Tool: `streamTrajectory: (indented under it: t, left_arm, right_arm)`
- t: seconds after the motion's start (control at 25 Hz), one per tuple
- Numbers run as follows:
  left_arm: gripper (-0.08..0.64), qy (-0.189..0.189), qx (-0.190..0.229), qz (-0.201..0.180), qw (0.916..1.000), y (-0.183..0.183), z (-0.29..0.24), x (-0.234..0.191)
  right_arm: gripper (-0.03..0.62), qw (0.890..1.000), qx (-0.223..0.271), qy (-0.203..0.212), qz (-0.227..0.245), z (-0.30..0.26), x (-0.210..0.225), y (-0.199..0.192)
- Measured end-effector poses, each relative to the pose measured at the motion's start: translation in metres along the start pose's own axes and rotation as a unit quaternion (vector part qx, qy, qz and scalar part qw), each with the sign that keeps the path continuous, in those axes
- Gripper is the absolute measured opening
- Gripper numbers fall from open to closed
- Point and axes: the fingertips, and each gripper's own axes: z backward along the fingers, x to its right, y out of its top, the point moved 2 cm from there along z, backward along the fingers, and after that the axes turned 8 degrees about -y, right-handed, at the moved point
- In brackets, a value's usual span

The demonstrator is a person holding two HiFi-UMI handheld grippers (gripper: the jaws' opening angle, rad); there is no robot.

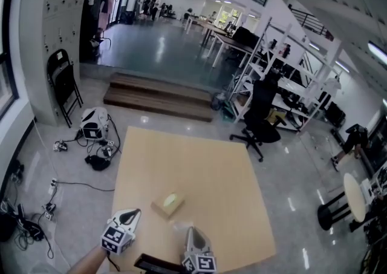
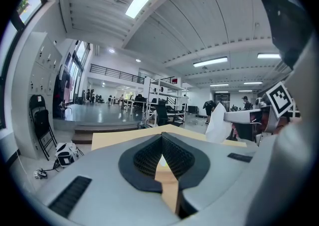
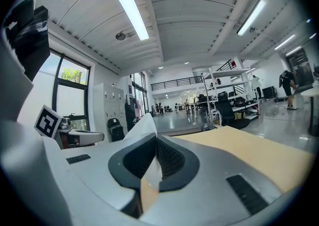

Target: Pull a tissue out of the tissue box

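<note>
The small tan tissue box point(image 1: 168, 205) with a yellowish top lies on the tan table point(image 1: 217, 170), a little ahead of both grippers. My right gripper point(image 1: 190, 231) is shut on a white tissue point(image 1: 181, 225) that is free of the box, just to the box's right. In the right gripper view the tissue point(image 3: 141, 126) sticks up from between the closed pads of the right gripper point(image 3: 155, 138). My left gripper point(image 1: 135, 213) hovers left of the box. Its jaws point(image 2: 162, 137) meet at the tips with nothing between them. The left gripper view shows the tissue point(image 2: 218, 122) hanging off to its right.
A dark flat object point(image 1: 154, 262) lies at the table's near edge between my grippers. On the floor beyond the table are a black office chair point(image 1: 261, 118), wooden steps point(image 1: 158, 94), a folding chair point(image 1: 63, 79), and gear with cables point(image 1: 94, 126) to the left.
</note>
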Motion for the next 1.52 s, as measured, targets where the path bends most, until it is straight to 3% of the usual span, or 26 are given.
streamTrajectory:
  t: [1.52]
  left_arm:
    - [0.006, 0.0, -0.004, -0.006, 1.0, 0.0012, 0.0004, 0.0062]
  right_arm:
    - [0.003, 1.0, 0.003, -0.003, 0.002, 0.0008, 0.0036, 0.0002]
